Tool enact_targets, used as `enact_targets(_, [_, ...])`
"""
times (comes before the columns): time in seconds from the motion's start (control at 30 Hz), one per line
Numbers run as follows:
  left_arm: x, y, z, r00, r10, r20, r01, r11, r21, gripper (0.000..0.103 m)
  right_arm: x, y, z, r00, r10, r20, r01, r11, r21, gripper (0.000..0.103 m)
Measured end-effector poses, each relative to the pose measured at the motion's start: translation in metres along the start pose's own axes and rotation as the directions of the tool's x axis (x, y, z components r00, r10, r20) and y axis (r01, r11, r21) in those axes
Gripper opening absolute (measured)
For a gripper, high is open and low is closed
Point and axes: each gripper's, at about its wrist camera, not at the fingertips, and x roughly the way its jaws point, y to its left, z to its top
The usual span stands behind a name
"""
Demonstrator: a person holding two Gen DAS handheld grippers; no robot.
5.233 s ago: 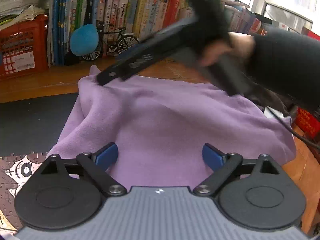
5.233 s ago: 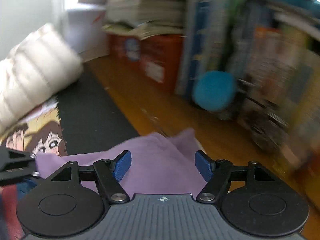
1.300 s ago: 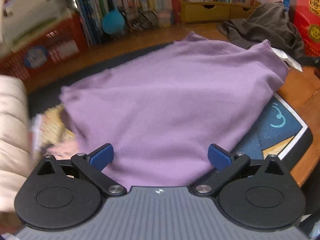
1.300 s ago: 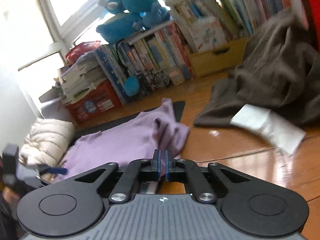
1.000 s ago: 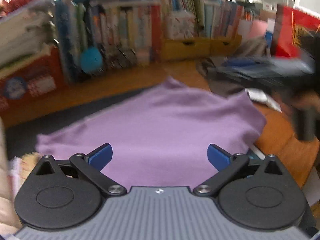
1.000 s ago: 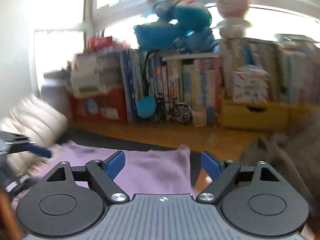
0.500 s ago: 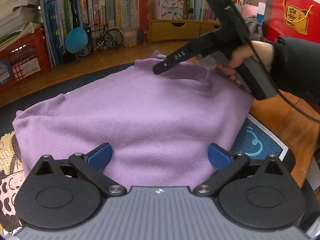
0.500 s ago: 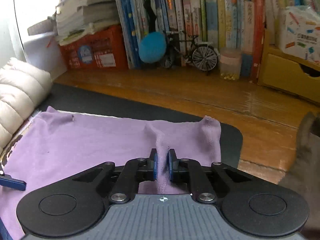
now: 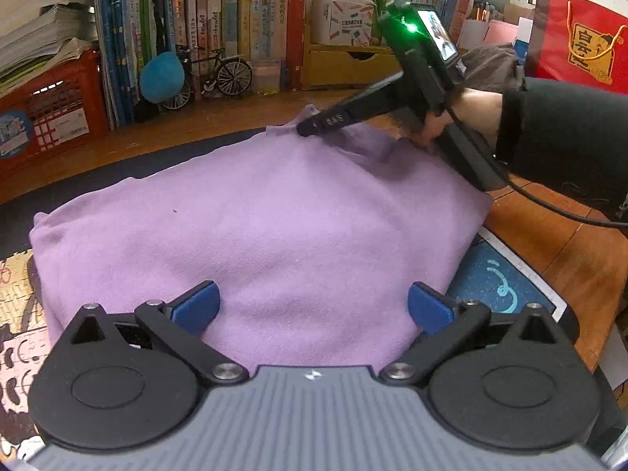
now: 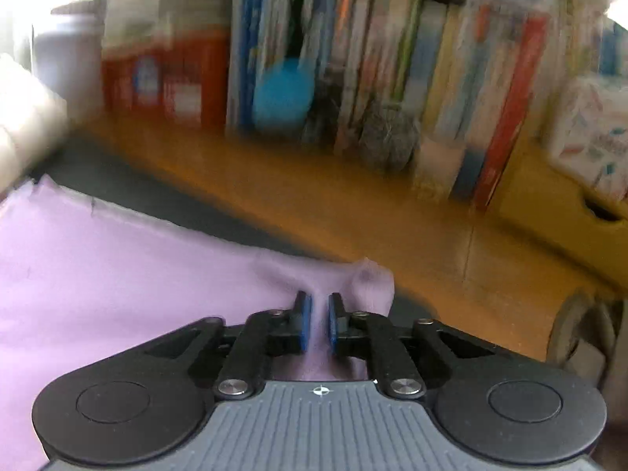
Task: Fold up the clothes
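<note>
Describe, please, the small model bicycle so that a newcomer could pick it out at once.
Start at the long row of upright books at the back of the wooden floor. At its foot, between the round teal ball and the yellow wooden drawer box, stands the small black model bicycle. It alone there has two spoked wheels.

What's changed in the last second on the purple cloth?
The right gripper, open a second ago, came down to the purple cloth's far edge and pinched a ridge of it; its fingers have just eased apart slightly, fabric still between them. The left gripper stays open over the near edge; the cloth still lies spread.
</note>
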Motion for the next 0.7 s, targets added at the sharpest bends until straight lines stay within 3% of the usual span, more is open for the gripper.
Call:
enact_targets(0.03, [-0.002, 0.002, -0.001, 1.000, 0.012, -0.003, -0.012, 1.000, -0.002, 0.103, -0.004, -0.003, -0.001, 1.000, -0.014, 0.014, 0.013, 1.000, 0.016, 0.025])
enact_targets(0.1, [-0.005, 0.006, -0.001, 0.999, 0.040, -0.012, -0.040, 0.999, -0.020, 0.103, -0.016, -0.010, 0.000, 0.998, -0.052, 0.030, 0.050, 0.997, 0.053, 0.058])
enact_targets(0.17, [-0.007, 0.011, 0.004, 0.997, 0.079, -0.020, -0.080, 0.996, -0.045, 0.103, -0.037, -0.013, -0.001, 0.993, -0.095, 0.067, 0.089, 0.992, 0.084, 0.069])
enact_targets(0.23, [-0.007, 0.012, 0.010, 0.992, 0.122, -0.021, -0.123, 0.990, -0.067, 0.103, -0.071, -0.016, -0.010, 0.988, -0.064, 0.137, 0.044, 0.988, 0.145, 0.076])
enact_targets(0.3, [-0.004, 0.011, 0.017, 0.987, 0.162, -0.024, -0.163, 0.983, -0.088, 0.103, -0.105, -0.018, -0.023, 0.979, -0.024, 0.202, -0.021, 0.975, 0.220, 0.096])
enact_targets(0.47, [0.009, 0.007, 0.028, 0.962, 0.265, -0.062, -0.271, 0.954, -0.128, 0.103, -0.164, -0.017, -0.073, 0.955, 0.029, 0.294, -0.165, 0.878, 0.450, 0.102])
enact_targets(0.6, [0.020, 0.007, 0.022, 0.956, 0.276, -0.099, -0.289, 0.943, -0.165, 0.103, -0.185, -0.017, -0.115, 0.956, 0.001, 0.294, -0.180, 0.792, 0.583, 0.103])
enact_targets(0.7, [0.021, 0.009, 0.020, 0.955, 0.277, -0.104, -0.293, 0.937, -0.191, 0.103, -0.190, -0.013, -0.128, 0.965, -0.015, 0.260, -0.159, 0.758, 0.632, 0.103])
